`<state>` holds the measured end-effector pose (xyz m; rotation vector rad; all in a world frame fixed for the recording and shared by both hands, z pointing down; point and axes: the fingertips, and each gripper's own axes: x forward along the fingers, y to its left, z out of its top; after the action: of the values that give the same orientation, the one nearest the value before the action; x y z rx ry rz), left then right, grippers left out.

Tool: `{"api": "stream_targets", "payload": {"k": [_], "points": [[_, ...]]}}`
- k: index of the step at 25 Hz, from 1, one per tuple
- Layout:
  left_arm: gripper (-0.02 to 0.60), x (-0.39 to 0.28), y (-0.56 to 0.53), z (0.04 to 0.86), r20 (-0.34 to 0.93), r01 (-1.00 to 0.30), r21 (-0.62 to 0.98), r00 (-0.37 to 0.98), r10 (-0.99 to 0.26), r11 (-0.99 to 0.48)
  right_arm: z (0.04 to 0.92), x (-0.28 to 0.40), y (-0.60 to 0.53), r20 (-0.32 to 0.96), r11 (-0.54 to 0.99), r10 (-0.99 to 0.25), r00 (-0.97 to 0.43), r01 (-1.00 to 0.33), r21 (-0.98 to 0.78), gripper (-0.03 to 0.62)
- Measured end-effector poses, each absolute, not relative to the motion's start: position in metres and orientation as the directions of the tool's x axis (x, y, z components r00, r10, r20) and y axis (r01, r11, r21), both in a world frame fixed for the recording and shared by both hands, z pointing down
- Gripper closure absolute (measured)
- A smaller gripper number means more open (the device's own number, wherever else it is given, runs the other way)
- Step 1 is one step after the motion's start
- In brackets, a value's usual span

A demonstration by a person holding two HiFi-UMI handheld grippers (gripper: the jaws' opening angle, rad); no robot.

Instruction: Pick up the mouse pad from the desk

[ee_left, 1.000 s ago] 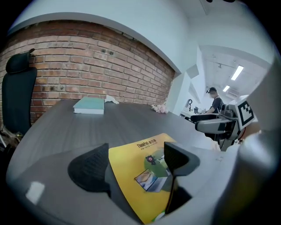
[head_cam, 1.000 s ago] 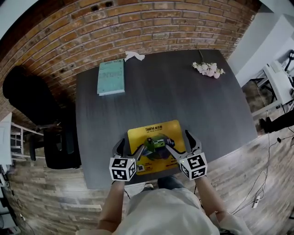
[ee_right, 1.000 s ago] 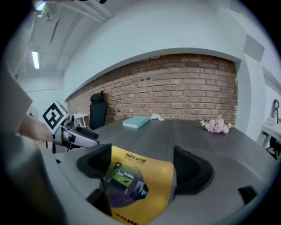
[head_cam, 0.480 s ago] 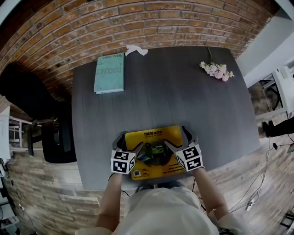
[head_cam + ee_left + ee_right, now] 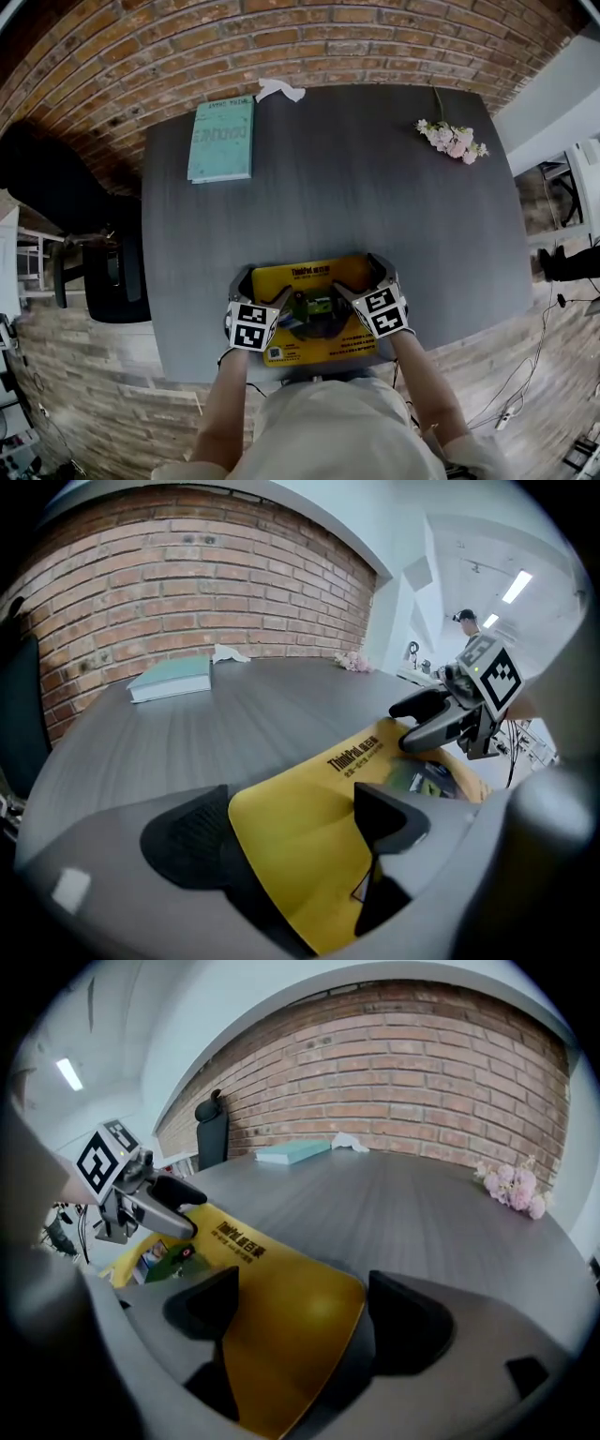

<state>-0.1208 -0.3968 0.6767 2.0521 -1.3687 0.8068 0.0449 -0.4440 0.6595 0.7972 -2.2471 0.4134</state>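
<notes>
The yellow mouse pad (image 5: 314, 330) with a green picture and black print lies flat on the dark grey desk (image 5: 375, 187), near its front edge. My left gripper (image 5: 262, 289) is over the pad's far left corner. Its jaws have just been opening and stand wide, with that corner (image 5: 291, 827) between them and the pads apart from it. My right gripper (image 5: 363, 279) is open over the far right corner (image 5: 281, 1297), which lies between its jaws. Each gripper shows in the other's view: the right gripper (image 5: 441, 719) and the left gripper (image 5: 141, 1199).
A teal book (image 5: 222, 139) and a crumpled white paper (image 5: 278, 90) lie at the desk's far left by the brick wall. Pink flowers (image 5: 453, 137) lie at the far right. A black chair (image 5: 103, 281) stands left of the desk. A person (image 5: 464, 621) stands far off.
Both grippers have come down and forward onto the mouse pad's far corners. The pad has not moved.
</notes>
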Motion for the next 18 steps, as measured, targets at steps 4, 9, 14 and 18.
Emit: {"api": "stream_targets", "payload": {"k": [4,9,14,18], "points": [[0.175,-0.121,-0.398,0.677,0.728,-0.937,0.103,0.3,-0.617,-0.334,0.662,0.044,-0.443,0.714,0.763,-0.42,-0.561,-0.643,-0.056,0.18],[0.176,-0.123,-0.396,0.677,0.72,-0.947,0.086,0.274,-0.638,-0.31,0.664,0.044,-0.443,0.714,0.766,-0.42,-0.56,-0.641,-0.052,0.18],[0.216,-0.117,-0.394,0.675,0.724,-0.949,0.08,0.265,-0.637,-0.304,0.662,0.043,-0.44,0.705,0.774,-0.426,-0.567,-0.632,-0.04,0.192],[0.279,-0.111,-0.391,0.675,0.724,-0.948,0.089,0.271,-0.635,-0.305,0.66,0.035,-0.432,0.7,0.779,-0.425,-0.574,-0.626,-0.04,0.297]]}}
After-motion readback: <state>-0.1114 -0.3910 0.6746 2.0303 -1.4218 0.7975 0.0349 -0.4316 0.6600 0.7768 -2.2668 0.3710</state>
